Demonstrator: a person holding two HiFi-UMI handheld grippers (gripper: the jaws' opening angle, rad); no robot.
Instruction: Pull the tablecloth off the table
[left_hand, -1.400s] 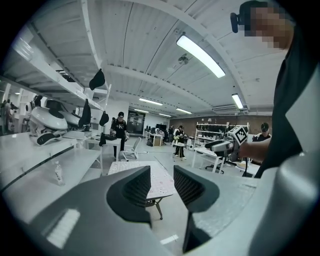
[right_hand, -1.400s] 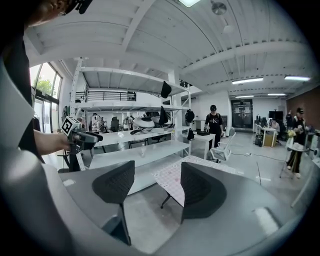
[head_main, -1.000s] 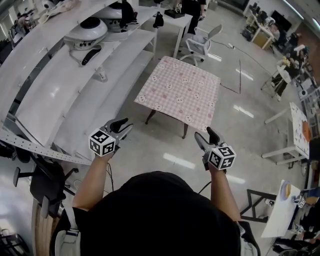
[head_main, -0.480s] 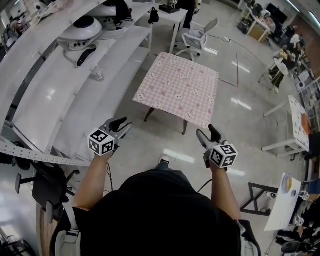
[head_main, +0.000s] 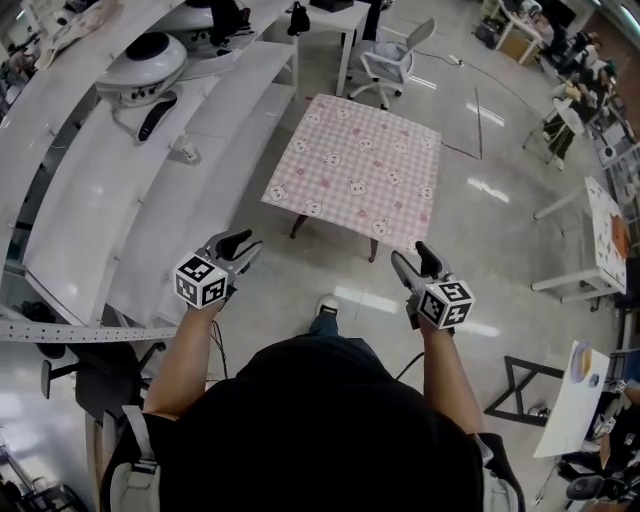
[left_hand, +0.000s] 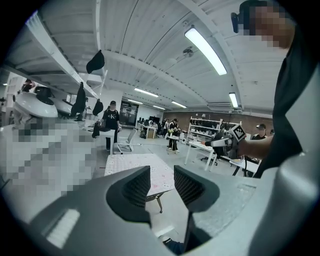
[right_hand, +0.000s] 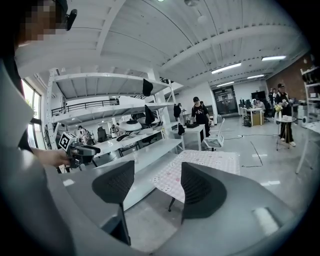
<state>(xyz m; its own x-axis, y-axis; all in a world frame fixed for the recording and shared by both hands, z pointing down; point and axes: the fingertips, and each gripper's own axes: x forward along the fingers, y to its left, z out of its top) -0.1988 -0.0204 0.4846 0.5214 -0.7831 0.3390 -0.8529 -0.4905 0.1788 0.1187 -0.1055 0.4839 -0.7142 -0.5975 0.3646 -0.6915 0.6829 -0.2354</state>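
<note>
Both my left gripper (head_main: 241, 244) and right gripper (head_main: 412, 258) hang empty, jaws spread, well short of the pink checked tablecloth (head_main: 355, 172) lying flat over the small table (head_main: 297, 229) ahead, so I fear that yanking one corner alone could drag or tip that light table.

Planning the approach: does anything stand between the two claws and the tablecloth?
Nothing visible. Only bare floor lies between the left claw, the right claw and the tablecloth; the shelving stands aside, left.
</note>
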